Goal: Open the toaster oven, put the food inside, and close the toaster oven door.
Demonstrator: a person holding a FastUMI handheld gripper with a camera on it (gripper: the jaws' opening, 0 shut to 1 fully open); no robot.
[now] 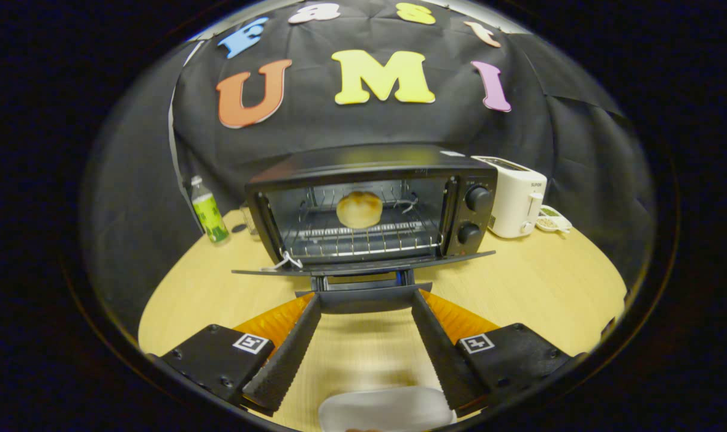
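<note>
1. While the toaster oven (372, 207) sits square ahead on the wooden surface (537, 288), the gripper (366, 303) hangs low in front of it with its jaws spread wide, nothing pressed between them.
2. Look between the fingertips (308, 309): the dark handle bar (363, 298) of the oven door spans the gap there. Whether either tip actually touches it cannot be told.
3. The door (363, 264) is down, lying flat and level, a small white loop resting near its left hinge end.
4. And there is the food: a round golden bun (359, 209) is inside the oven cavity, up on the wire rack (363, 237), about the middle.
5. Two black knobs (477, 198) are stacked on the oven's right panel.
6. Just right of the oven stands a white toaster (515, 195), and beside that a small white dish (553, 220) with something greenish in it.
7. To the oven's left, a green-labelled bottle (207, 210) stands upright.
8. Down between the fingers, close to the camera, a pale plate (387, 408) lies on the surface, looking bare.
</note>
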